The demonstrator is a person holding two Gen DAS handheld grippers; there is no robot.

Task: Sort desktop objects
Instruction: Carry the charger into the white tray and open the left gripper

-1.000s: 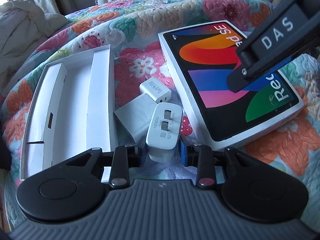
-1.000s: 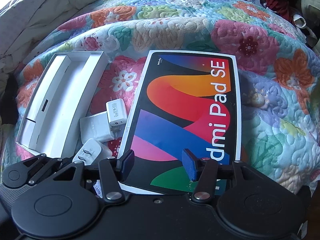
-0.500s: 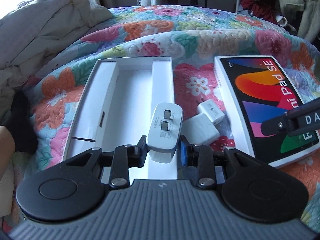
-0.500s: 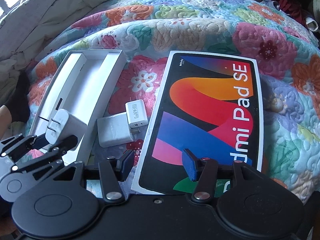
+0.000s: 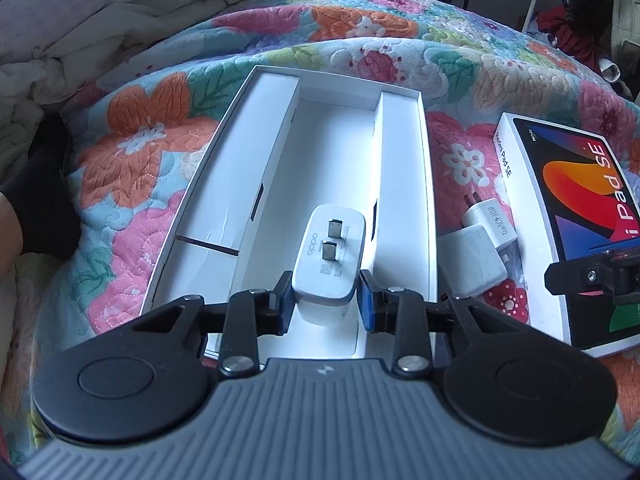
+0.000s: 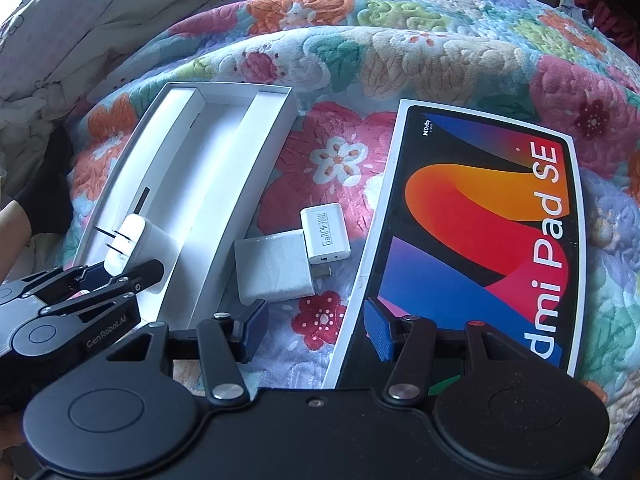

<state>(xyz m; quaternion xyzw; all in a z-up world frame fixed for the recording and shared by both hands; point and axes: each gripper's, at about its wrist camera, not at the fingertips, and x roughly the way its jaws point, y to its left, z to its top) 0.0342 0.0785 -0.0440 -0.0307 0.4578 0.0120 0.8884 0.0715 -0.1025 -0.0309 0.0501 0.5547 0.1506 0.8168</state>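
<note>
My left gripper (image 5: 326,300) is shut on a white Oppo charger (image 5: 330,256), prongs up, over the middle channel of the open white box tray (image 5: 404,184). The right wrist view shows the same charger (image 6: 138,248) above the tray (image 6: 224,184). My right gripper (image 6: 316,330) is open and empty above the quilt, beside the Redmi Pad SE box (image 6: 480,232). A small GaN charger (image 6: 325,234) and a white square charger (image 6: 272,268) lie between the tray and the tablet box; they also show in the left wrist view as the GaN charger (image 5: 486,224) and the square one (image 5: 472,260).
Everything rests on a flowered quilt (image 6: 360,52). A rumpled pale blanket (image 5: 100,20) lies at the far left. The tablet box (image 5: 568,208) lies right of the tray. Clothes and dark items sit at the far right edge (image 5: 576,20).
My left gripper has carried the Oppo charger leftward from beside the tablet box to over the tray's middle channel. My right gripper has shifted slightly and stayed open.
</note>
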